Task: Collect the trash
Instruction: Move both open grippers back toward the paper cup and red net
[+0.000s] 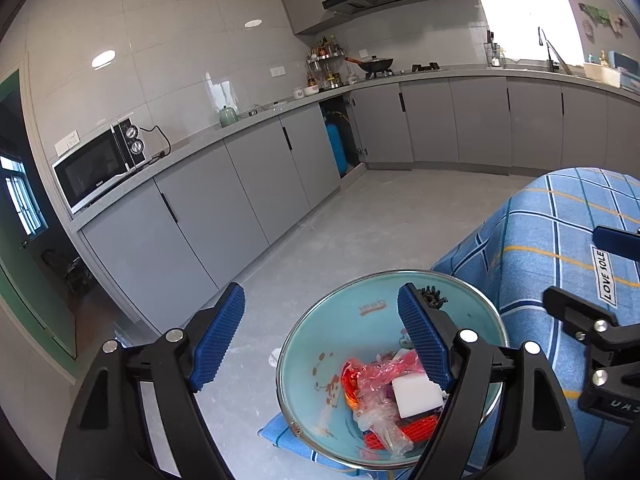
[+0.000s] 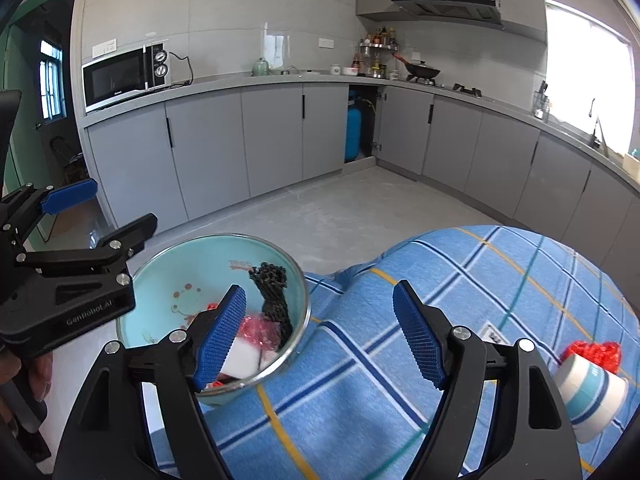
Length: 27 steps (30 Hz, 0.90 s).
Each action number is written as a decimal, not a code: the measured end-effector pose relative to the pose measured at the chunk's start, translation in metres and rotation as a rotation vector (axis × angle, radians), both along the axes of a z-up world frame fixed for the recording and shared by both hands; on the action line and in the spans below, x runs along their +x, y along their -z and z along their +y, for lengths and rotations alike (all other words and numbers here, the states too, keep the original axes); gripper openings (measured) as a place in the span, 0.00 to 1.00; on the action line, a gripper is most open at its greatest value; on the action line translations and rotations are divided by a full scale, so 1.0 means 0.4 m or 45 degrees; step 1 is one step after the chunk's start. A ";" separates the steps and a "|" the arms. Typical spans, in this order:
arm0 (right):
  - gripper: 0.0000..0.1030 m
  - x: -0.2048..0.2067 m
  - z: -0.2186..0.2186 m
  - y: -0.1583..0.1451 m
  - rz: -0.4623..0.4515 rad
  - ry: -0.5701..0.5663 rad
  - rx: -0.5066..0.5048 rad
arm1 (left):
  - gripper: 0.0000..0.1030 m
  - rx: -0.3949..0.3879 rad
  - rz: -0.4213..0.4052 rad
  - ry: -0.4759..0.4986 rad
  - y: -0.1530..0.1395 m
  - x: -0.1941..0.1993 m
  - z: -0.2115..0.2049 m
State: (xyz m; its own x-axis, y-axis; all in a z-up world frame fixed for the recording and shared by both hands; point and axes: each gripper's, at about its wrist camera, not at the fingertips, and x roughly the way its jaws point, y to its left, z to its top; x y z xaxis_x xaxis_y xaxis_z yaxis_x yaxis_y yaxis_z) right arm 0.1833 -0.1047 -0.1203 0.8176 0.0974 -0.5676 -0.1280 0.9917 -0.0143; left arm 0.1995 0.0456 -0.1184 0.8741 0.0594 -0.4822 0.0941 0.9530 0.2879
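Hovering both grippers, left gripper (image 1: 322, 338) and right gripper (image 2: 320, 334), jaws released, since I'm eyeing the cup (image 2: 592, 394) for the bowl (image 2: 160, 276).

"LOVE SOLE" reads on a white tag (image 1: 605, 277) sewn to the blue checked cloth (image 1: 540, 240). "GenRobot.AI" is embossed on the left tool (image 2: 100, 218) body. Red print inside the teal bowl (image 2: 160, 276) and the microwave (image 2: 124, 76) brand are too small to read.
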 end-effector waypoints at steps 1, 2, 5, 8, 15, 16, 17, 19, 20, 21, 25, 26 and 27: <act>0.75 -0.007 -0.008 -0.002 -0.003 0.009 -0.001 | 0.84 0.001 -0.005 -0.002 -0.002 -0.002 -0.001; 0.76 -0.013 -0.016 -0.004 -0.004 0.019 -0.002 | 0.86 0.001 -0.013 -0.005 -0.004 -0.006 -0.004; 0.77 -0.036 -0.045 -0.004 -0.010 0.052 -0.004 | 0.86 0.004 -0.016 0.013 -0.009 -0.018 -0.019; 0.77 -0.065 -0.082 -0.008 -0.014 0.087 0.000 | 0.93 0.011 -0.033 0.043 -0.017 -0.037 -0.042; 0.80 -0.163 -0.206 -0.013 -0.019 0.219 -0.012 | 0.95 0.032 -0.052 0.131 -0.022 -0.083 -0.125; 0.80 -0.179 -0.229 -0.013 -0.018 0.243 -0.015 | 0.95 0.036 -0.054 0.150 -0.020 -0.094 -0.141; 0.80 -0.190 -0.245 -0.012 -0.017 0.263 -0.021 | 0.95 0.037 -0.054 0.165 -0.019 -0.101 -0.154; 0.81 -0.221 -0.287 -0.011 -0.016 0.314 -0.037 | 0.95 0.043 -0.055 0.194 -0.012 -0.117 -0.185; 0.81 -0.233 -0.303 -0.011 -0.015 0.336 -0.040 | 0.95 0.045 -0.052 0.207 -0.008 -0.122 -0.200; 0.82 -0.247 -0.322 -0.009 -0.015 0.363 -0.041 | 0.95 0.045 -0.048 0.218 -0.004 -0.126 -0.216; 0.82 -0.297 -0.389 -0.001 -0.008 0.460 -0.047 | 0.95 0.056 -0.035 0.293 0.011 -0.143 -0.298; 0.82 -0.312 -0.417 0.004 -0.002 0.497 -0.043 | 0.95 0.058 -0.040 0.307 0.012 -0.147 -0.315; 0.82 -0.322 -0.438 0.008 0.003 0.521 -0.038 | 0.95 0.060 -0.042 0.321 0.012 -0.149 -0.330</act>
State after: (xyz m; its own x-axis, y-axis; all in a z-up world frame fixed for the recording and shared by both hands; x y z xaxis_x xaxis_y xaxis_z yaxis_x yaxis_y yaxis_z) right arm 0.0547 -0.2799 -0.1236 0.7838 -0.2523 -0.5674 0.2772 0.9598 -0.0438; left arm 0.1397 -0.0866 -0.1234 0.8792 -0.1407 -0.4552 0.3169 0.8861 0.3382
